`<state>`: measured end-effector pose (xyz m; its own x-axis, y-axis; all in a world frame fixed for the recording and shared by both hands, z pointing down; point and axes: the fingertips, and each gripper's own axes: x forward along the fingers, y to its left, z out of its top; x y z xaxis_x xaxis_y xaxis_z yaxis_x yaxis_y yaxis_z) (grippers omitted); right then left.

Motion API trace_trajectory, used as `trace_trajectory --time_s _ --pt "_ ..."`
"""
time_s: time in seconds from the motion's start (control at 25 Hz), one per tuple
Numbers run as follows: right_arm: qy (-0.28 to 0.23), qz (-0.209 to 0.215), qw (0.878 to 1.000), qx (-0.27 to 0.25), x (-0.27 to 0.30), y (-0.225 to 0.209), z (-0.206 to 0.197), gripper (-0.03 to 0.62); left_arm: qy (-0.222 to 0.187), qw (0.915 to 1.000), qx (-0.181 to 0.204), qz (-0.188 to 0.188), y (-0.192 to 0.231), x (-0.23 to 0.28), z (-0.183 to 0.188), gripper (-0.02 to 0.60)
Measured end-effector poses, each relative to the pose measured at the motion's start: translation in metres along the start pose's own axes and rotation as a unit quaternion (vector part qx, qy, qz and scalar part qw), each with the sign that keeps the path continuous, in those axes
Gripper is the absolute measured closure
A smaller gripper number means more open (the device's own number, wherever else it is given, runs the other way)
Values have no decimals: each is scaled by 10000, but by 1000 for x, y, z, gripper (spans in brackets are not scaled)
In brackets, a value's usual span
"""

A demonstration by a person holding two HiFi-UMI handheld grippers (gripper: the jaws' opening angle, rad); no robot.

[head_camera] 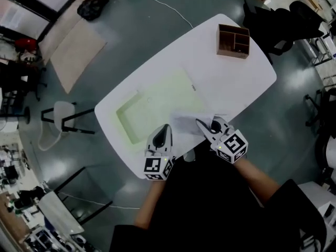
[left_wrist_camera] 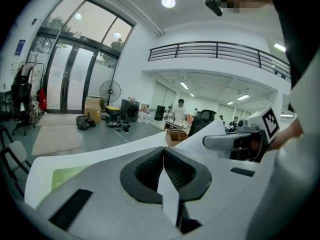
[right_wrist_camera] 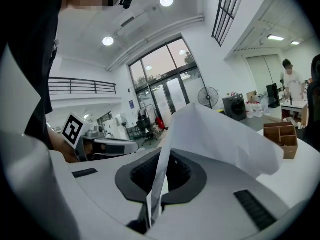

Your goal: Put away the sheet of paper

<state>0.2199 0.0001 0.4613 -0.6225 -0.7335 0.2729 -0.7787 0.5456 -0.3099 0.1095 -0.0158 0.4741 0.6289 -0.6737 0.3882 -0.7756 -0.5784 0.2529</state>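
- Two grippers in play, both clamped on the same single sheet of paper (head_camera: 188,123).
- left gripper (head_camera: 166,128): fingers pressed together with a corner of the sheet pinched between the pads. In the left gripper view a narrow strip of paper pokes out of the closed pads.
- right gripper (head_camera: 203,125): same story, fingers squeezed onto the opposite edge. In the right gripper view the sheet rises from the pads and billows up and off to the right.
- Sheet location: stretched between the two grippers at the near edge of the table (head_camera: 247,83), right in front of the person. Its left part overlaps the near corner of the green mat (head_camera: 152,106). Can't tell whether it touches the tabletop.
- One white oval table, with one green mat lying flat on its near-left half.
- One wooden organiser box (head_camera: 233,41) with open compartments, upright at the far end of the table, well apart from the sheet.
- One white chair (head_camera: 56,118) on the floor, left of the table.
- Background in the left gripper view: one standing fan (left_wrist_camera: 110,91) by the glass doors and one person (left_wrist_camera: 179,111) standing behind the far end of the table.
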Motion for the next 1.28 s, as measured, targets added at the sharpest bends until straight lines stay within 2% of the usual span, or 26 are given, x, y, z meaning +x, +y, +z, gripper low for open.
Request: trace_trajectory --time_s 0.32,0.48,0.6,0.84,1.12,1.28 --pt "42 706 9973 209 36 -20 5 595 55 9973 -70 726 9 -7 0 577" --pt "130 868 9948 517 57 -29 5 595 47 9942 -127 1063 16 -12 1 577" --pt "215 1063 9927 536 73 -29 3 595 26 9915 -220 1285 21 -15 -2 578" --pt "535 1300 9889 472 115 -28 -2 595 -75 9861 -516 1576 43 -22 -10 577" --pt "1180 1264 9826 685 153 -27 -26 595 -268 9810 -821 1739 81 -35 -13 577" --pt "1420 1323 9790 632 173 -20 -40 595 -280 9779 -1019 1805 98 -35 -22 577"
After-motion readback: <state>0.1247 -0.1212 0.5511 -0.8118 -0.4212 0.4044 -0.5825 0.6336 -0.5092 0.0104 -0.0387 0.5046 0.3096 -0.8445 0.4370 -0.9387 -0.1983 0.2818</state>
